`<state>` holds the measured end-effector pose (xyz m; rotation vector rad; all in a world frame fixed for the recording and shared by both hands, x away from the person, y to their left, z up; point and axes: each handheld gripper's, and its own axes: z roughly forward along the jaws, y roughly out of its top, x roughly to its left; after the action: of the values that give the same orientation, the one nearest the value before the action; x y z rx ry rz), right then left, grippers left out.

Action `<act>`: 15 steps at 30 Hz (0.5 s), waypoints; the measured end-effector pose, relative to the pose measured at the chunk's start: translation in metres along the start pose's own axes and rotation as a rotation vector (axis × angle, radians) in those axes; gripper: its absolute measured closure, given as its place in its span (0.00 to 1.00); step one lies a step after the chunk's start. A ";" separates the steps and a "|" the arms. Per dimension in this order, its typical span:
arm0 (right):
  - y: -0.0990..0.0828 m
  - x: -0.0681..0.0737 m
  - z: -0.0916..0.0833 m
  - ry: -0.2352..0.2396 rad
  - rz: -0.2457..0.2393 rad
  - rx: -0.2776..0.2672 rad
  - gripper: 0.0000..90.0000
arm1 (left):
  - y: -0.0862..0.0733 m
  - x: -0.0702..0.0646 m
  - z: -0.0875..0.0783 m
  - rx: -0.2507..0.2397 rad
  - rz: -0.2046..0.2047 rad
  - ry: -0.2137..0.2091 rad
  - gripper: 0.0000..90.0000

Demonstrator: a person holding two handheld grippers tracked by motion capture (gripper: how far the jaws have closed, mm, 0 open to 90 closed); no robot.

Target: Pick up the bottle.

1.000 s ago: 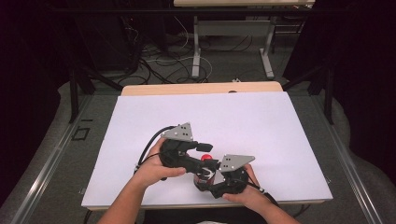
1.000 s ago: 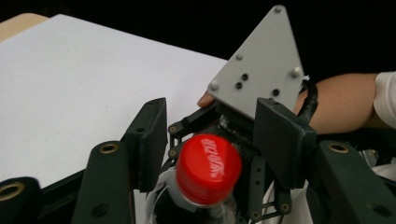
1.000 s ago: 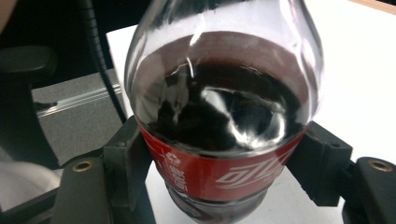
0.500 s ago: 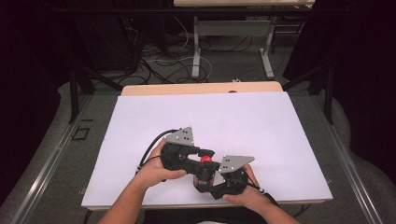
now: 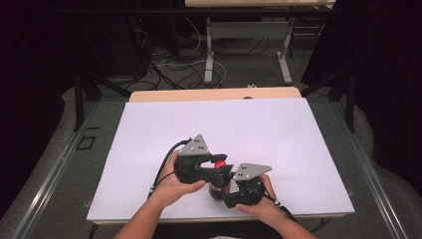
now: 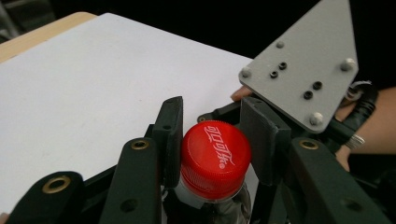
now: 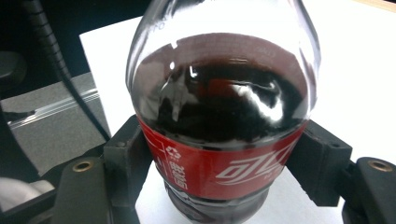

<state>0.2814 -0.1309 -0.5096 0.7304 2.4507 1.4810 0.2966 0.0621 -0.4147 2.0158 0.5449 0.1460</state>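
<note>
White desk [image 5: 278, 134] w/ dark room behind. Near the front edge stands a cola bottle [image 7: 219, 121], upright. Right gripper [image 5: 230, 191] is clamped on its labelled body, prob. to keep it from turning. Left gripper [image 5: 217, 168] has just been closing; its pads now press both sides of the red cap [image 6: 215, 158], set to twist it off. Farther desk bare; cables on floor beyond.
</note>
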 end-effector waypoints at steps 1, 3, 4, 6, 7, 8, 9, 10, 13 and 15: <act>0.000 0.000 0.000 -0.006 0.016 -0.003 0.32 | 0.000 -0.002 0.001 -0.006 -0.013 0.020 0.68; 0.000 0.000 -0.001 -0.019 0.019 -0.009 0.32 | 0.001 -0.007 0.002 -0.014 -0.036 0.068 0.68; 0.000 -0.001 -0.001 -0.031 0.017 -0.009 0.32 | 0.001 -0.007 0.002 -0.014 -0.036 0.068 0.68; 0.000 -0.001 -0.001 -0.042 0.023 -0.016 0.32 | 0.001 -0.014 0.005 -0.034 -0.059 0.146 0.68; 0.000 -0.002 -0.001 -0.046 0.013 -0.011 0.32 | 0.001 -0.017 0.006 -0.034 -0.064 0.159 0.68; 0.000 -0.002 -0.002 -0.047 0.013 -0.007 0.32 | 0.001 -0.020 0.008 -0.038 -0.065 0.180 0.68; 0.000 -0.002 -0.001 -0.046 0.025 -0.016 0.32 | 0.001 -0.023 0.009 -0.037 -0.074 0.203 0.68; 0.000 -0.003 -0.002 -0.054 0.014 -0.003 0.32 | 0.001 -0.025 0.011 -0.040 -0.083 0.235 0.68; -0.001 -0.003 -0.001 -0.069 0.028 -0.005 0.32 | 0.001 -0.033 0.015 -0.043 -0.108 0.309 0.68; -0.002 -0.003 0.000 -0.073 0.027 -0.002 0.32 | 0.001 -0.038 0.017 -0.037 -0.122 0.346 0.68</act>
<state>0.2832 -0.1332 -0.5110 0.8057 2.3938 1.4398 0.2692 0.0312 -0.4172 1.9248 0.8743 0.4325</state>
